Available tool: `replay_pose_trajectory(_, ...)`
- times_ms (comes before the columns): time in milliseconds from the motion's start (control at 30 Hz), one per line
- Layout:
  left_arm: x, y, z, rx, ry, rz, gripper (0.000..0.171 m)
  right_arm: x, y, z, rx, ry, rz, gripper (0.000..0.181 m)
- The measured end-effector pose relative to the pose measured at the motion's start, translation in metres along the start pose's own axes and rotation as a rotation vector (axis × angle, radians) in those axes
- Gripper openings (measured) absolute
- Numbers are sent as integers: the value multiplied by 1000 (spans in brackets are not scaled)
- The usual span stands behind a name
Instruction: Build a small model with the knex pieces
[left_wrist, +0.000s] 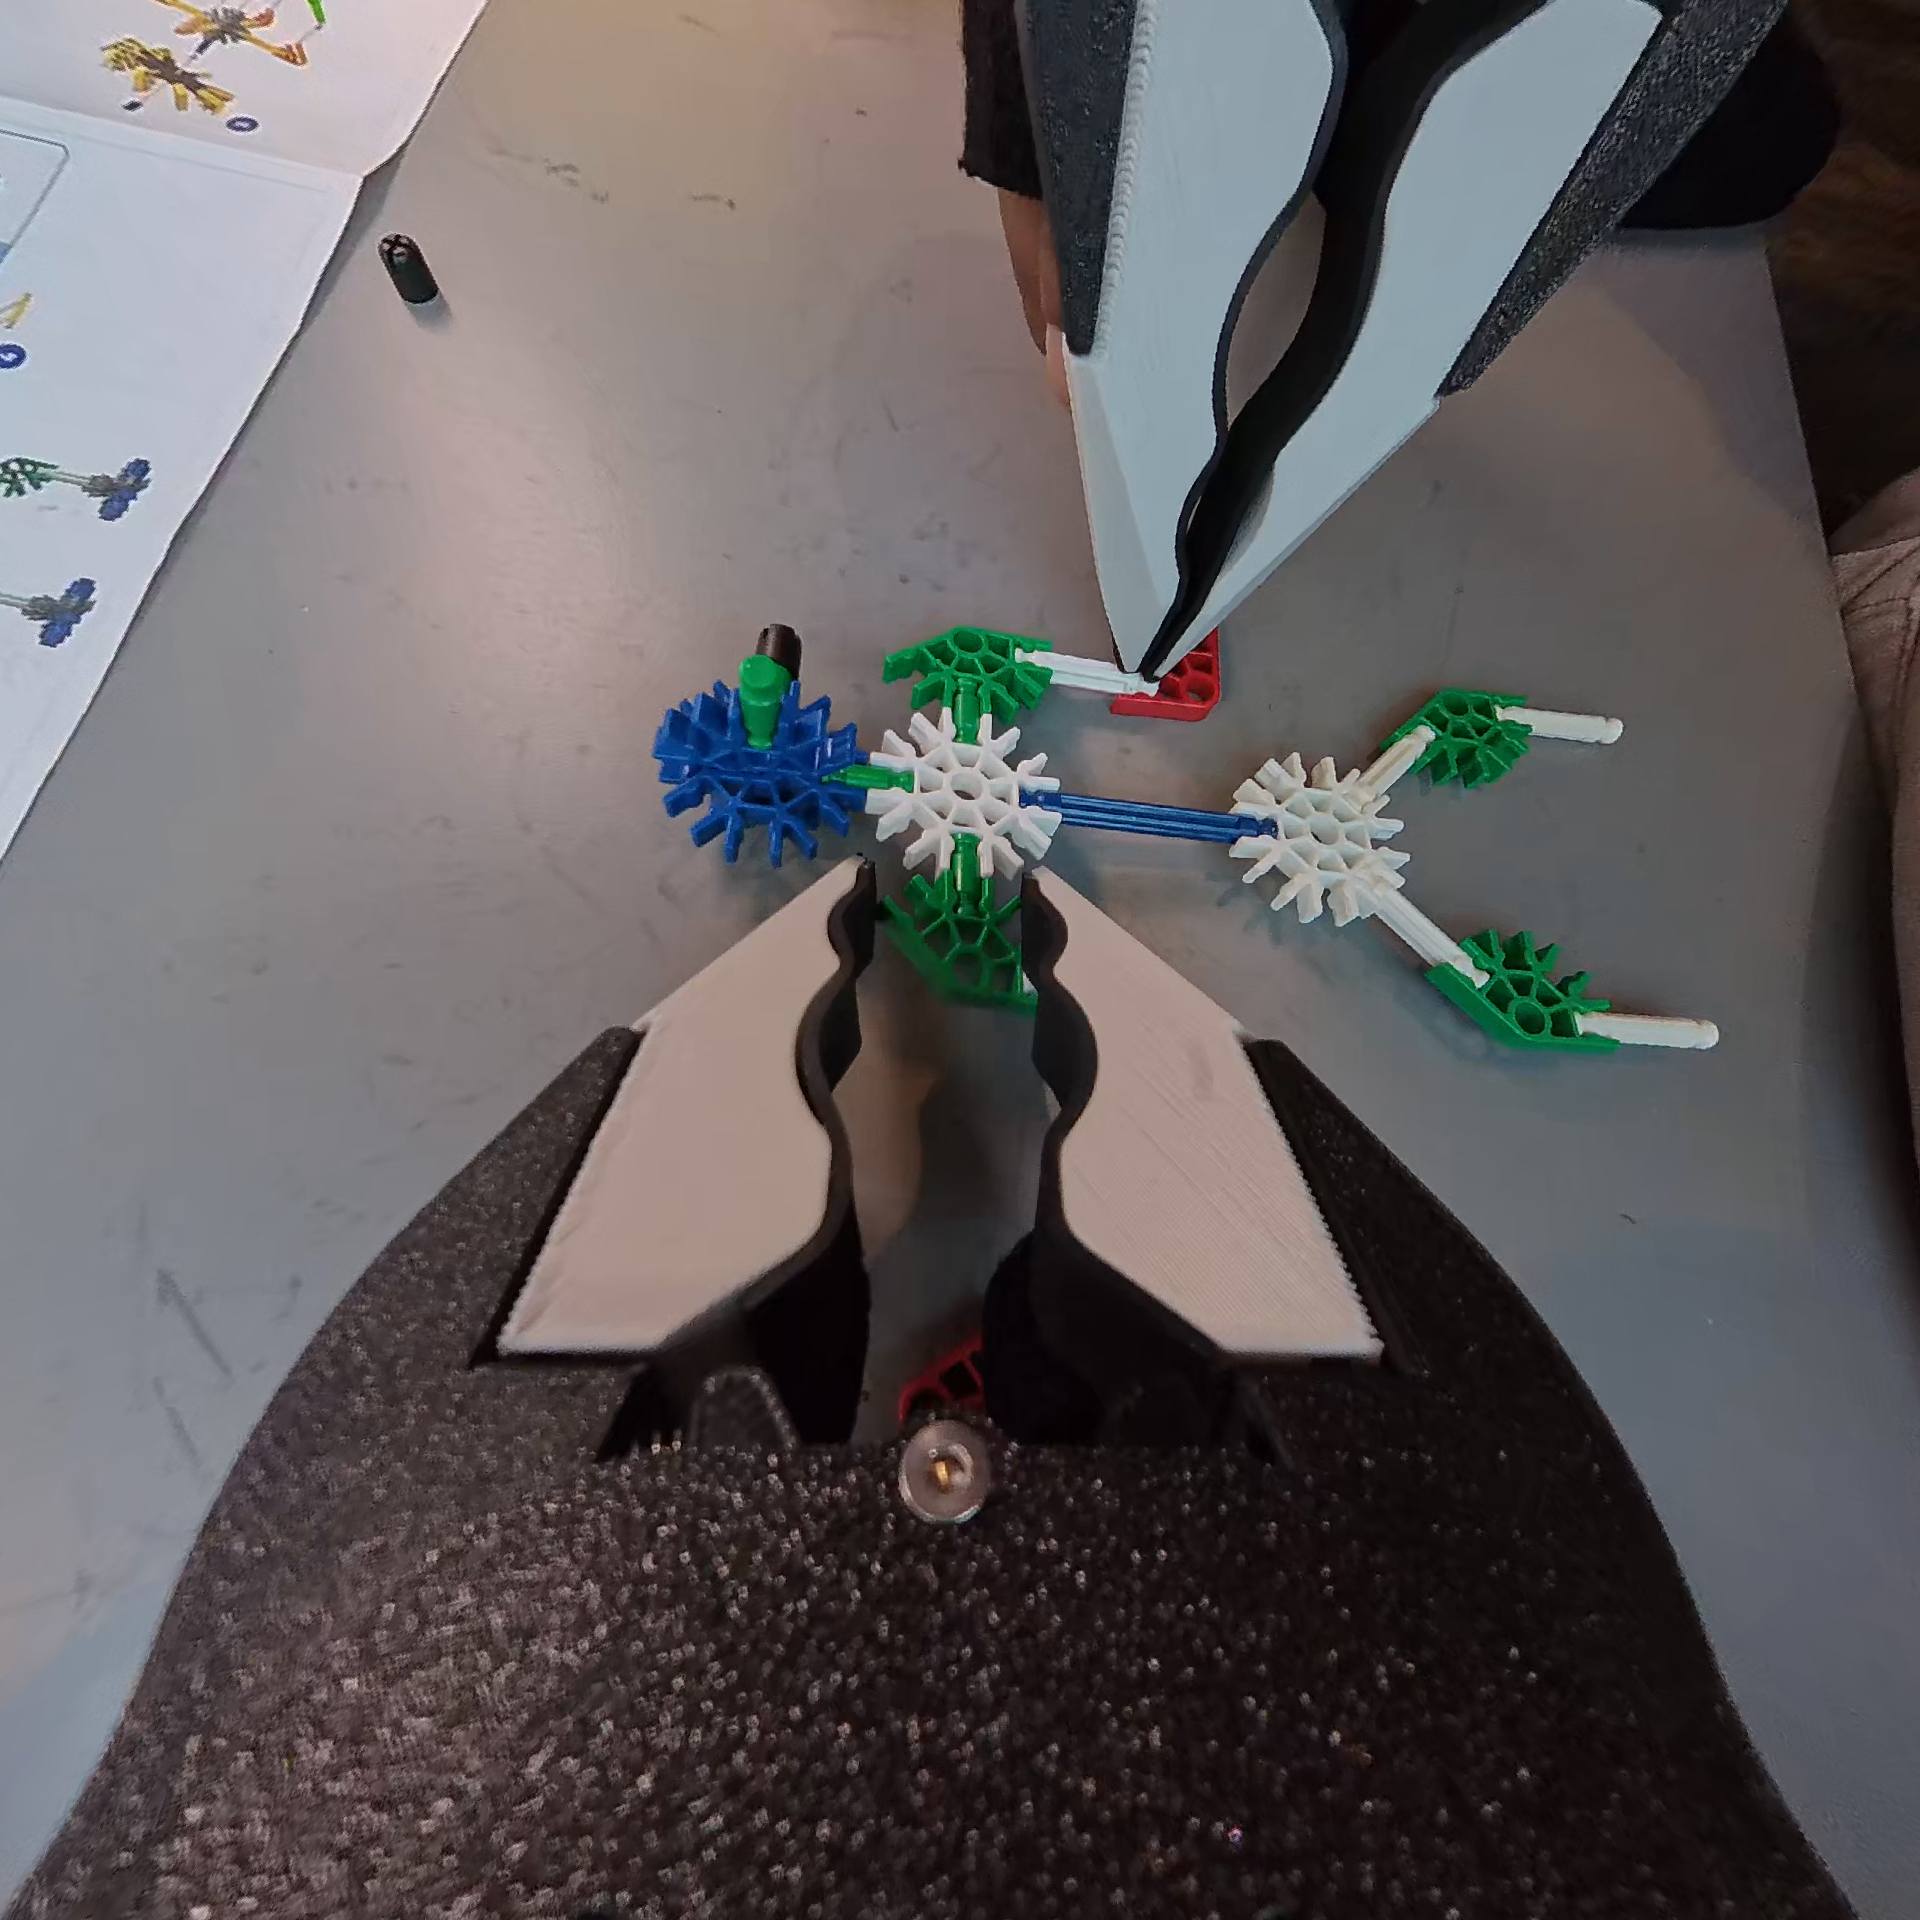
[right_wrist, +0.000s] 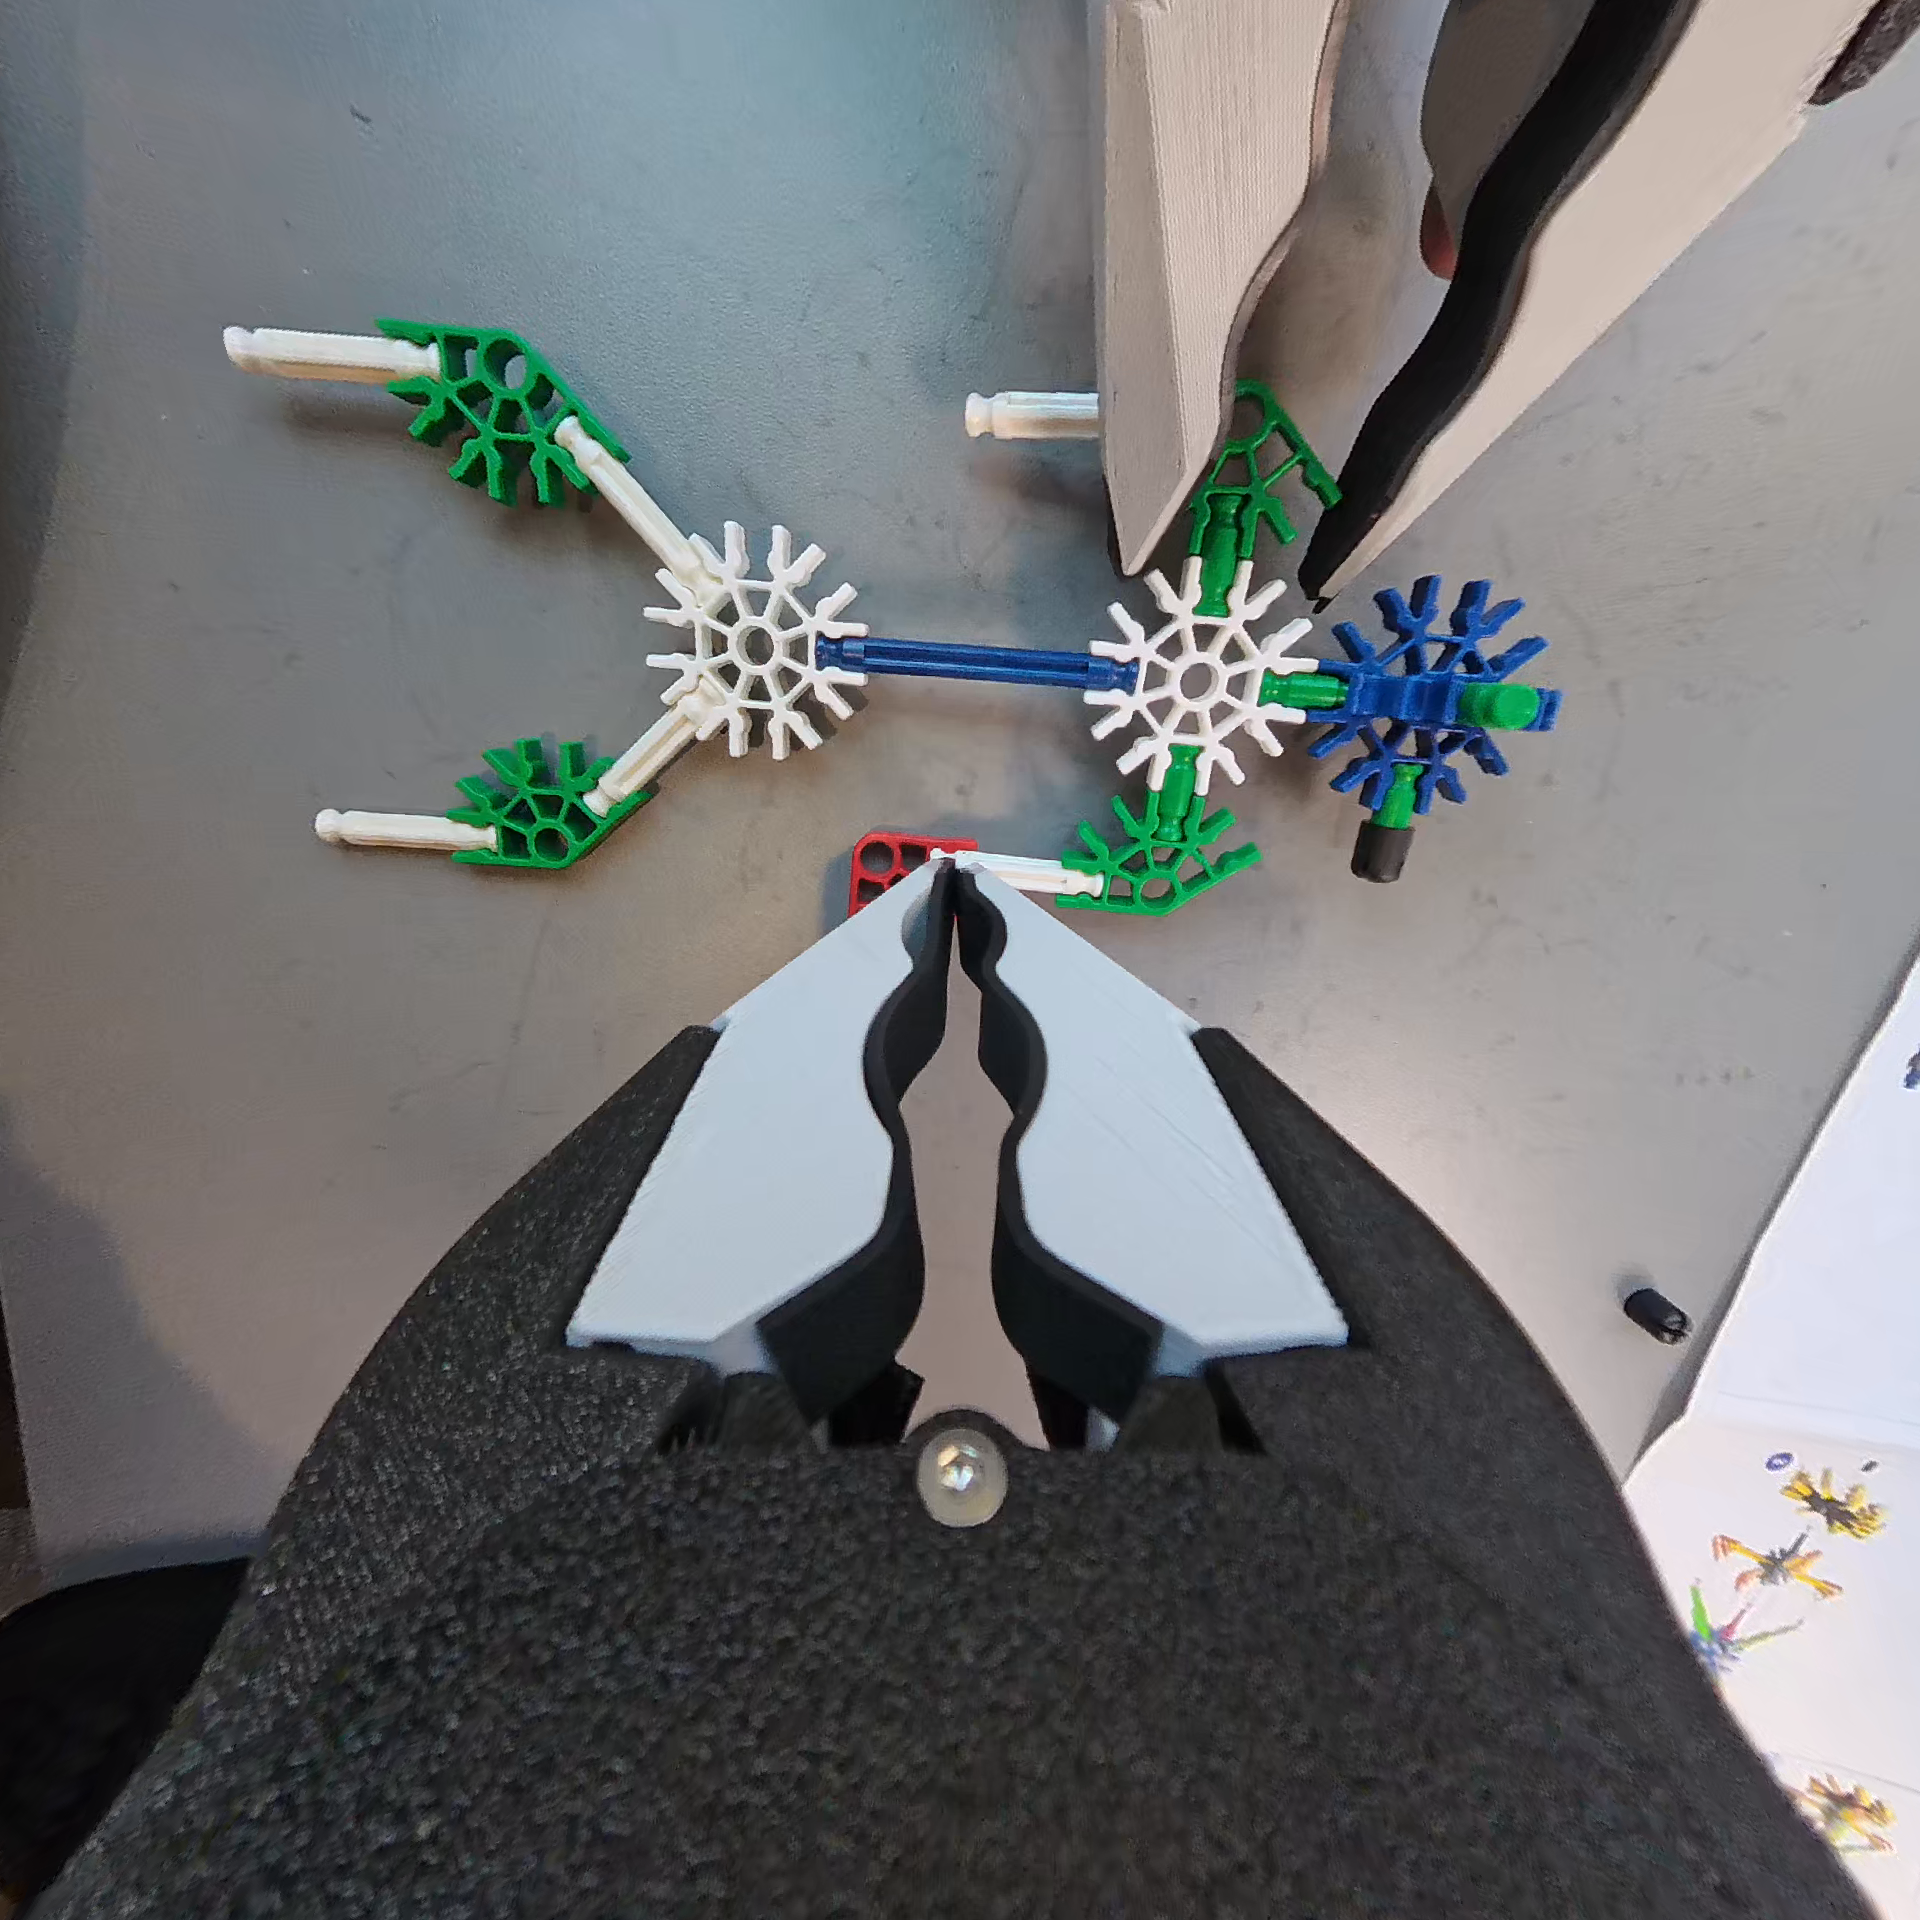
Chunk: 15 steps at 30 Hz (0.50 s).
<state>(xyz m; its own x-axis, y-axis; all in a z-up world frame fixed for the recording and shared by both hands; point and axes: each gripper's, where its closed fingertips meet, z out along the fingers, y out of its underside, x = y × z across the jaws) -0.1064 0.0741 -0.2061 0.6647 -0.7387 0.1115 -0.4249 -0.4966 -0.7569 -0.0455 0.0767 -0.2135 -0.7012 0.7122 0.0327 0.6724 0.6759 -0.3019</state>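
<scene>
A flat toy model lies on the grey table: two white snowflake connectors (left_wrist: 964, 795) joined by a blue rod (left_wrist: 1143, 816), a blue connector (left_wrist: 758, 774), and green connectors with white rods. My left gripper (left_wrist: 948, 878) is open, its fingers astride the near green connector (left_wrist: 966, 951), close to it. It also shows in the right wrist view (right_wrist: 1226, 582). My right gripper (right_wrist: 951, 871) is shut at the end of a white rod (right_wrist: 1029, 871), pinching a red corner connector (right_wrist: 888, 868) there. It also shows in the left wrist view (left_wrist: 1148, 670).
Instruction sheets (left_wrist: 156, 312) lie at the table's edge, with a loose black cap (left_wrist: 416, 270) beside them. Another red piece (left_wrist: 940, 1382) shows under my left gripper. A white rod (right_wrist: 1029, 416) sticks out from behind the left gripper's finger. A hand (left_wrist: 1029, 270) is behind the right gripper. My hands' fingertips stand some 7 cm from each other.
</scene>
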Motion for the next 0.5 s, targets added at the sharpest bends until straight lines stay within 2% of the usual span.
replay_pose_trajectory(333,0,1,-1,-9,-4,-11,27,-2,-4,4,-241,-30,-97,0)
replay_pose_trajectory(500,2,3,-3,-13,15,-38,27,-2,-4,4,-296,-50,-81,0)
